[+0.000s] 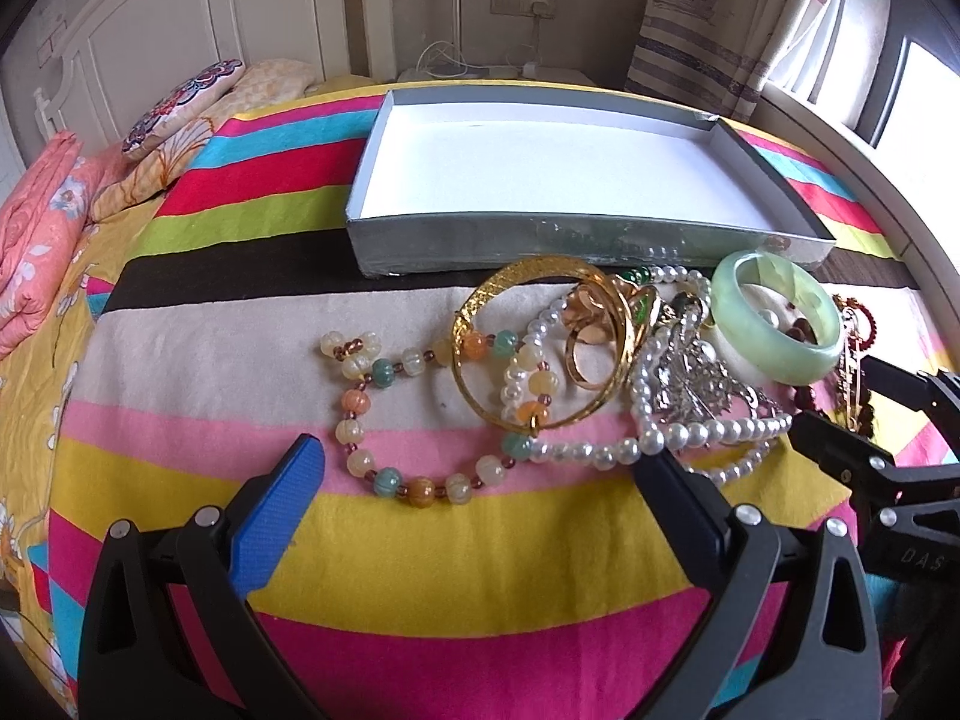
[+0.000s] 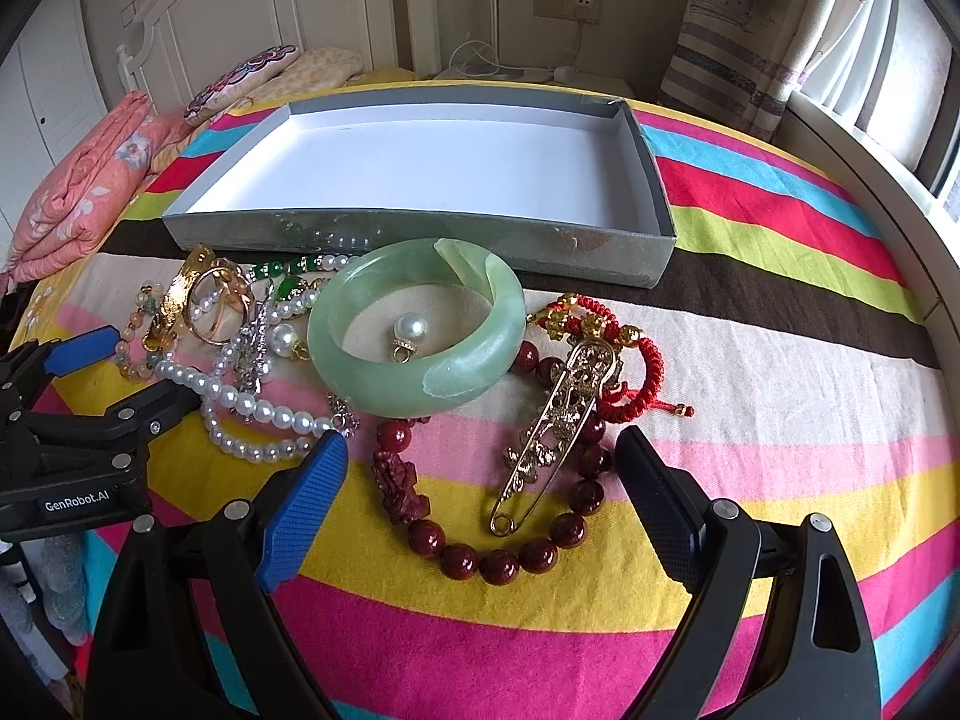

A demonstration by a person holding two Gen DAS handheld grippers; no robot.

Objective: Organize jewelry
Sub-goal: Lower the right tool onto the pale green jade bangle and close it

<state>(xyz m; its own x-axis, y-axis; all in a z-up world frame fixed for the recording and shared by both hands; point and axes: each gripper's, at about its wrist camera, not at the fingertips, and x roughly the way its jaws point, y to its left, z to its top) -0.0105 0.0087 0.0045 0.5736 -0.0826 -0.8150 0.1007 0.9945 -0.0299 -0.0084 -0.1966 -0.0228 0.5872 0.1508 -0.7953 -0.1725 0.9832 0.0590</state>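
Observation:
A pile of jewelry lies on the striped bedspread in front of an empty grey box [image 1: 588, 240] [image 2: 420, 228] with a white inside. In the left wrist view my left gripper [image 1: 480, 459] is open, low over a pastel bead bracelet [image 1: 360, 462], with a gold bangle [image 1: 480, 300], a pearl necklace [image 1: 696, 435] and a jade bangle [image 1: 780, 354] just beyond. My right gripper [image 2: 480, 444] is open around a dark red bead bracelet [image 2: 498, 564] and a gold pin brooch [image 2: 558, 414]. A pearl pendant [image 2: 408, 327] sits inside the jade bangle [image 2: 480, 360]. Each gripper shows in the other's view [image 1: 840, 396] [image 2: 138, 369].
A red cord bracelet [image 2: 648, 360] lies right of the brooch. A folded pink quilt [image 2: 84, 192] and pillows [image 1: 180, 108] sit at the bed's far left. A white headboard [image 2: 240, 0] stands behind, with a curtain [image 2: 750, 60] and a window on the right.

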